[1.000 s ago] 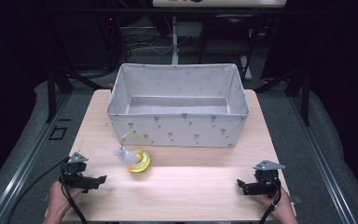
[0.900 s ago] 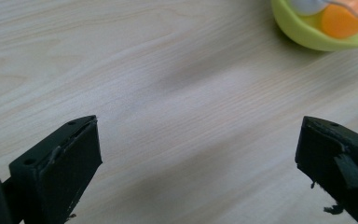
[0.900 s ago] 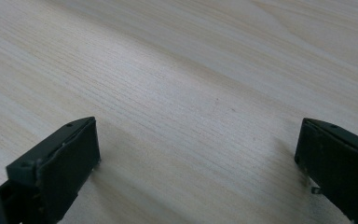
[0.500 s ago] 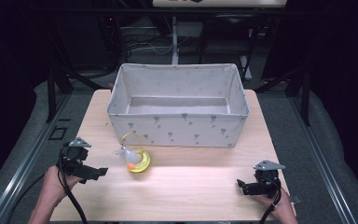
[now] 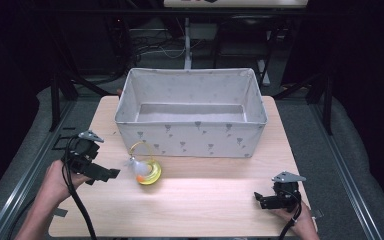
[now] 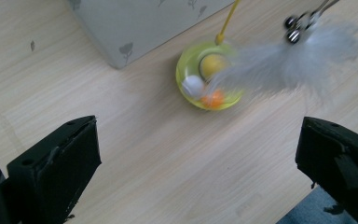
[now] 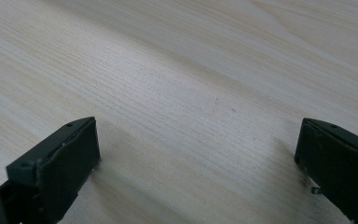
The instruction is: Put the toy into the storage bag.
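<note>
Movement marks the high view: the left gripper (image 5: 111,174) has risen from the near-left corner of the table (image 5: 215,200) over the last second and now sits forward and inward, its jaws pointing at the toy (image 5: 146,170), a yellow dish with small balls and a feathered wand, which lies where it lay before, just in front of the bin (image 5: 192,135) and clear of its wall. The right gripper (image 5: 258,199) has not stirred; it rests low at the near-right edge, well apart from the toy. In the left gripper view, the jaws stand wide apart and hold nothing, and the toy (image 6: 208,81) lies ahead between them, with the white feather (image 6: 289,63) and its little bells drifting nearer the camera, slightly blurred, and a corner of the bin (image 6: 140,23) beyond. In the right gripper view, the jaws are likewise spread and bare, above plain wood. I judge that the approach has begun and the grasp has not: the left hand is closing in to take the toy, probably for the bin, and it must choose between the rim of the dish and the springy wand.
</note>
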